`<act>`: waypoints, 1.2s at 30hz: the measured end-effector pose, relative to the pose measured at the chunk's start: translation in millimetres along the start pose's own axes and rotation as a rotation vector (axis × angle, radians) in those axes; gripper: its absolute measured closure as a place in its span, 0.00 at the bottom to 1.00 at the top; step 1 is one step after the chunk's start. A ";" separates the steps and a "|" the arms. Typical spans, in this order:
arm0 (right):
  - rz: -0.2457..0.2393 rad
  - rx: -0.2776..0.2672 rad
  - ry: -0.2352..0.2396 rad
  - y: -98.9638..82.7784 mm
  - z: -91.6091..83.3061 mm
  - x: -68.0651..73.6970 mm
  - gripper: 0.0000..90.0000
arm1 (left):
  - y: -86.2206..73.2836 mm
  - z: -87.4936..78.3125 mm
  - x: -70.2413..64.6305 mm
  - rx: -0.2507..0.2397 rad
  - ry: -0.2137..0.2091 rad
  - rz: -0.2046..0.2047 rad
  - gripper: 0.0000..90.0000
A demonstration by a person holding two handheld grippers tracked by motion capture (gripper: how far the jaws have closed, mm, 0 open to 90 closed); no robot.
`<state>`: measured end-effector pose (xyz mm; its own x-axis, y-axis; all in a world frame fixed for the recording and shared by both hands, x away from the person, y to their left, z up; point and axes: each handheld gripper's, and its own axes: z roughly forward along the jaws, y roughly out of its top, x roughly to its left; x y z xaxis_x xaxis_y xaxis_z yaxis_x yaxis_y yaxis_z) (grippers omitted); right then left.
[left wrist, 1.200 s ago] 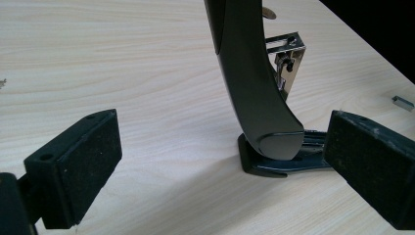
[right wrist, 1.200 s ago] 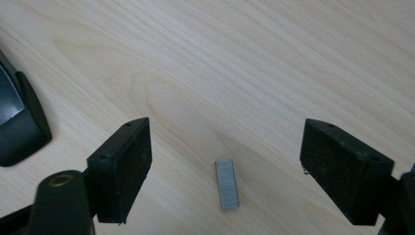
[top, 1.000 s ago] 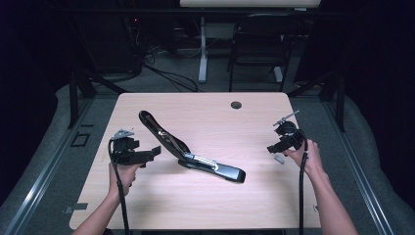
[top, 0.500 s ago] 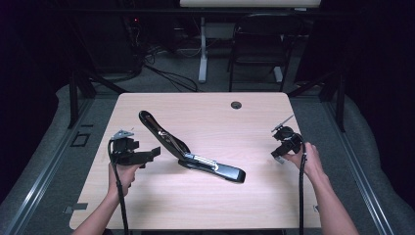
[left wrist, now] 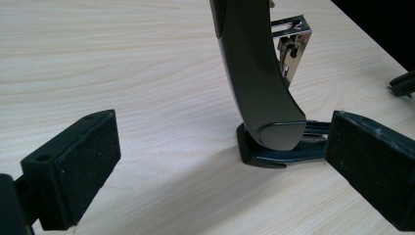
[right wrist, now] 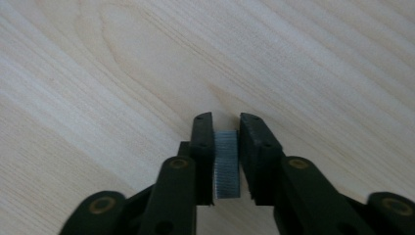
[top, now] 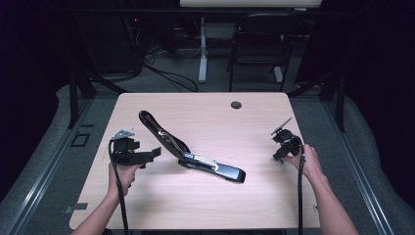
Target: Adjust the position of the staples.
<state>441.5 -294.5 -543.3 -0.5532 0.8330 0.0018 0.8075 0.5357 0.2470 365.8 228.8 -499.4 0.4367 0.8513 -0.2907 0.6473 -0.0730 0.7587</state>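
On the table (top: pixel 147 205), the right hand-held gripper (right wrist: pixel 226 142), jaws just closing, pinches a strip of staples (right wrist: pixel 226 164) right of the opened stapler (top: pixel 195 157); the left hand-held gripper (left wrist: pixel 215 161) gapes empty.

No readable text, label, brand, number or sign appeared anywhere in these views; every surface was plain, or too small to tell.

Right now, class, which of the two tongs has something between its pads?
The right tongs: a grey strip of staples sits between its pads. The left tongs stand wide open beside the opened stapler.
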 end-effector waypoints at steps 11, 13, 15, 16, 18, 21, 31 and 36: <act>0.016 -0.030 0.003 -0.7 -4.3 1.4 0.87 | 0.0 -0.3 0.8 0.000 -0.001 0.002 0.01; 0.017 -0.036 -0.007 -0.6 -5.0 2.3 0.87 | -0.1 -0.2 0.9 0.000 0.000 0.001 0.01; -0.001 -0.022 -0.003 0.2 -7.5 1.8 0.87 | -0.1 -0.6 0.9 0.000 0.001 0.002 0.01; 0.014 -0.043 -0.003 -0.5 -7.0 3.2 0.87 | -0.1 -0.9 1.0 0.001 0.001 0.002 0.01; -0.005 -0.033 -0.002 0.2 -10.7 3.3 0.87 | -0.1 -1.1 1.2 0.001 0.002 0.003 0.01; -0.005 -0.048 0.013 0.5 -14.2 4.7 0.87 | -0.2 -1.0 1.5 0.000 0.004 0.000 0.01; 0.006 -0.113 0.047 1.8 -19.4 15.7 0.87 | -0.3 -1.5 2.4 0.003 0.001 -0.003 0.01; -0.021 -0.116 0.059 4.2 -24.5 20.9 0.87 | 0.0 -1.9 1.8 0.003 -0.001 -0.003 0.01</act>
<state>428.3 -278.2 -518.5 -0.5839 0.8102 0.0513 0.7680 0.5308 0.3583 365.5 231.4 -498.9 0.4350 0.8513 -0.2935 0.6508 -0.0719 0.7558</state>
